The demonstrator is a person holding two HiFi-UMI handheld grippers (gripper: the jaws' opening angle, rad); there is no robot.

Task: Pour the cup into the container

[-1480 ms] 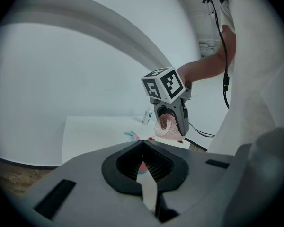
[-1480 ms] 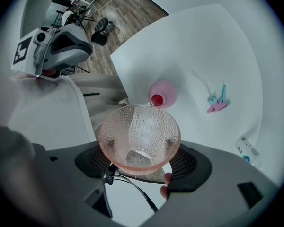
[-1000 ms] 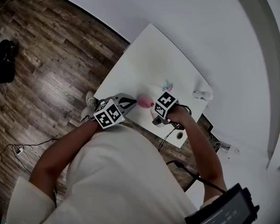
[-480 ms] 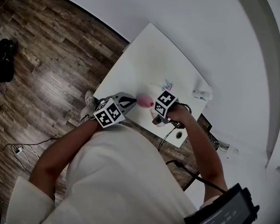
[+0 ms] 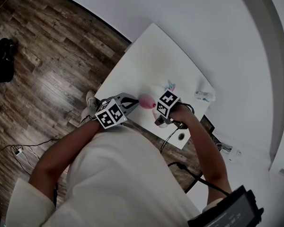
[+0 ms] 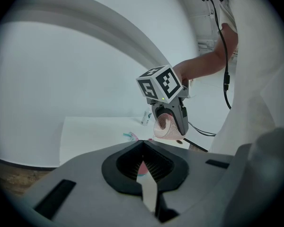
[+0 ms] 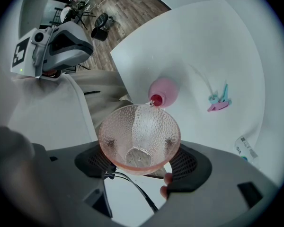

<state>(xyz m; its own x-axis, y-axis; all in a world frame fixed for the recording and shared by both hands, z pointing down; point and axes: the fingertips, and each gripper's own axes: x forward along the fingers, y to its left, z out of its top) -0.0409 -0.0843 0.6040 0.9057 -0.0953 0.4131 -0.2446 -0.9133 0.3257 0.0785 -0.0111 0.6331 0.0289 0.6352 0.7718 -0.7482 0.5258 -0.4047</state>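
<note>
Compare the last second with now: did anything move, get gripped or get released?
Nothing visibly changed. The right tongs remain closed on the pink cup, which is tipped toward the pink container on the white table. The left tongs stay shut and empty nearby.
</note>
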